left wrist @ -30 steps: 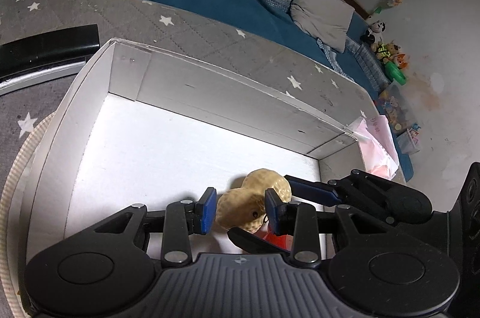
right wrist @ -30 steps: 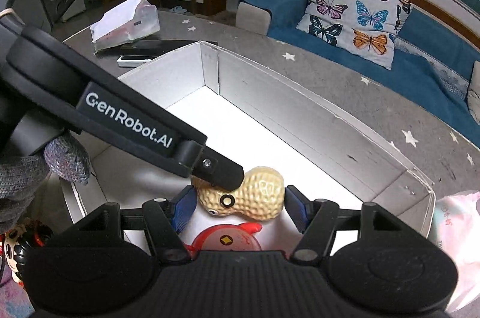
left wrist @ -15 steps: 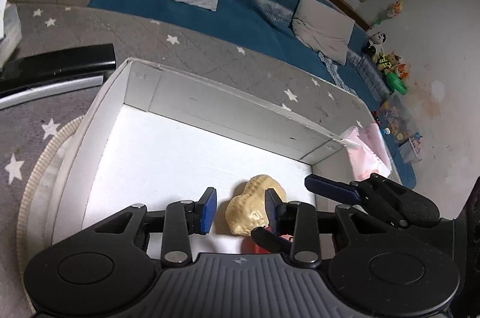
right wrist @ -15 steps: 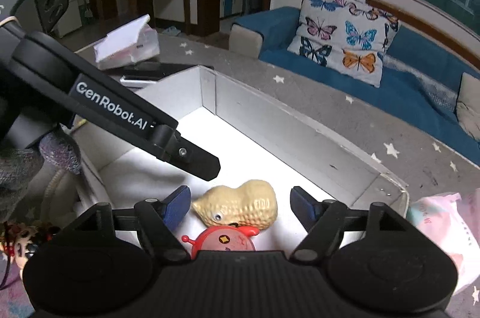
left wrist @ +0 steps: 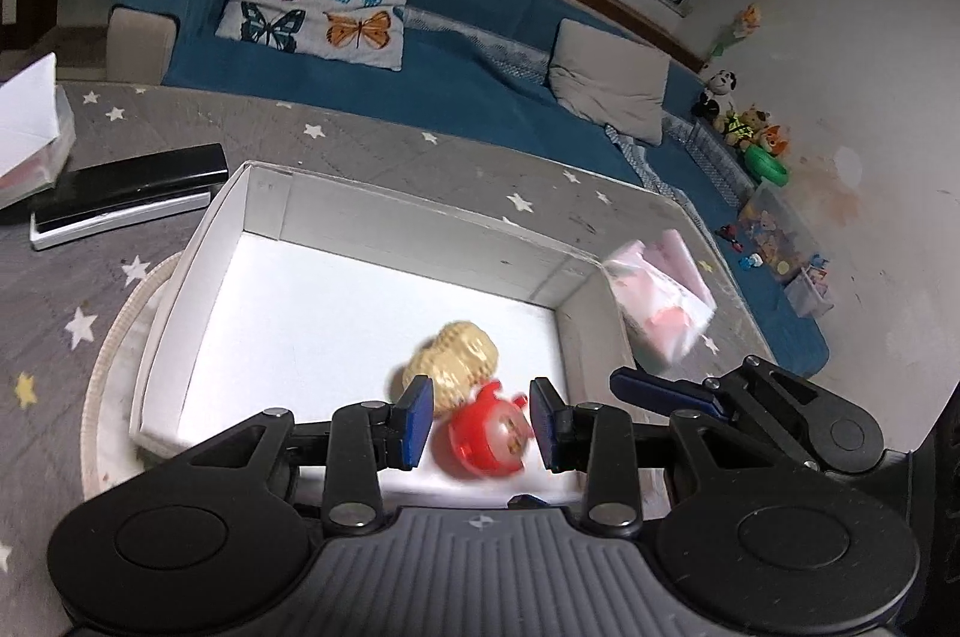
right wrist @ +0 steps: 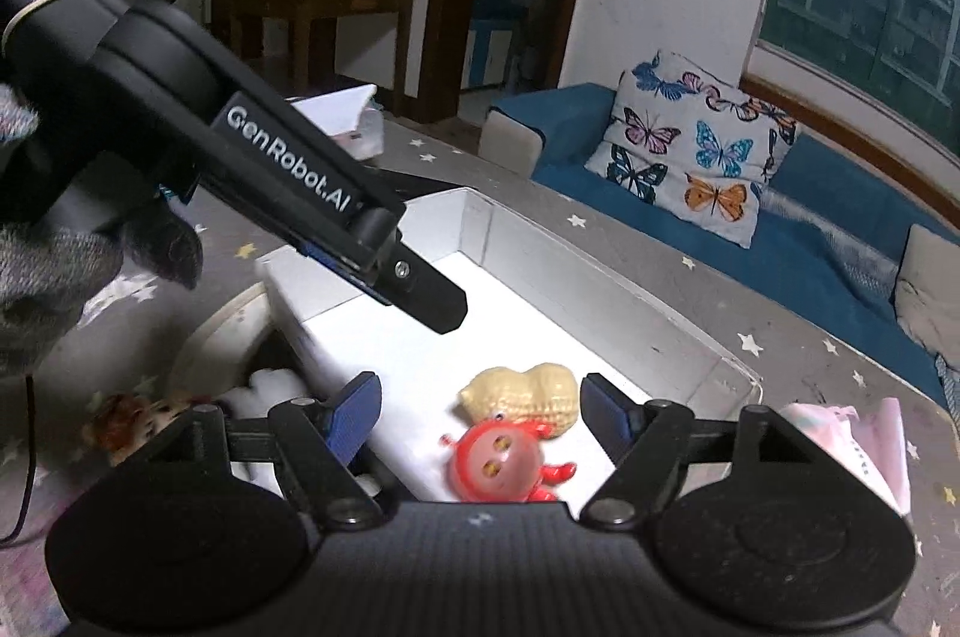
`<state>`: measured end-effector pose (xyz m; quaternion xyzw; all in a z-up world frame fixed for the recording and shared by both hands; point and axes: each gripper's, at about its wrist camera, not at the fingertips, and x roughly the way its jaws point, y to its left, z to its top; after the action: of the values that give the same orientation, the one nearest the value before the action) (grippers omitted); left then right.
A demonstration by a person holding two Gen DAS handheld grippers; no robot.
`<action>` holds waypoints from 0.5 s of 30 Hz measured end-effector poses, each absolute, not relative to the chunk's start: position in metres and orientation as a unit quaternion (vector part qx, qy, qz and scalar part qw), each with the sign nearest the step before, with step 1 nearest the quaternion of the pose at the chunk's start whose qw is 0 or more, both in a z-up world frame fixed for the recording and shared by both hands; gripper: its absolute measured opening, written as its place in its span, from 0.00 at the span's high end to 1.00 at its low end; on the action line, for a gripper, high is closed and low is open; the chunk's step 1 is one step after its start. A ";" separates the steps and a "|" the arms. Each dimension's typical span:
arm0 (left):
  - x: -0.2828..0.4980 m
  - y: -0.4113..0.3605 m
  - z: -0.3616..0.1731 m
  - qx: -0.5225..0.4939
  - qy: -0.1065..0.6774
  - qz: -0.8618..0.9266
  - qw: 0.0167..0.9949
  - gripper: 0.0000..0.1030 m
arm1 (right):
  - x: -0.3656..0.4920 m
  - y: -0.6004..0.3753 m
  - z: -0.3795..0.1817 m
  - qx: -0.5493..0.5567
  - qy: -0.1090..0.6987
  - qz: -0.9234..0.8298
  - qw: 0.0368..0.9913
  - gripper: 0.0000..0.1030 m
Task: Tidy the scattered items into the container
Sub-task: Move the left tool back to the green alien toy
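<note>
A white cardboard box [left wrist: 420, 229] sits on the star-patterned grey table. On its floor lie a tan peanut toy [left wrist: 459, 358] and a red crab toy [left wrist: 486, 436], touching each other near the right corner. My left gripper [left wrist: 480, 415] hovers above them, open, with its blue pads clear of both toys. In the right wrist view the peanut toy [right wrist: 528, 391] and red crab toy [right wrist: 498, 463] lie below my right gripper [right wrist: 480, 412], which is open wide and holds nothing. The left gripper's black finger [right wrist: 420, 292] reaches over the box [right wrist: 600, 289] from the left.
A pink tissue pack [left wrist: 660, 301] lies just right of the box. A black and white case [left wrist: 132, 175] and a white tissue box [left wrist: 24, 120] lie at far left. A round tray rim [left wrist: 114, 337] shows under the box. Small toys [right wrist: 132, 415] lie left of it.
Both grippers have lifted and drawn back from the box. The right jaws have widened off the peanut toy, which now lies loose beside the red crab toy.
</note>
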<state>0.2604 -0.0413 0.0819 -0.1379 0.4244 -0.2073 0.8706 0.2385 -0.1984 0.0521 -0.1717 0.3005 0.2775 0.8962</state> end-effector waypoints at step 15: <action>0.156 -0.042 0.073 -0.132 0.407 -0.228 0.874 0.64 | 0.123 -0.203 0.039 -0.206 0.275 0.288 0.894 0.26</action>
<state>0.1561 -0.0424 0.0727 -0.1317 0.4073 -0.2285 0.8744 0.1234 -0.2034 0.0393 -0.2059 0.2754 0.2878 0.8938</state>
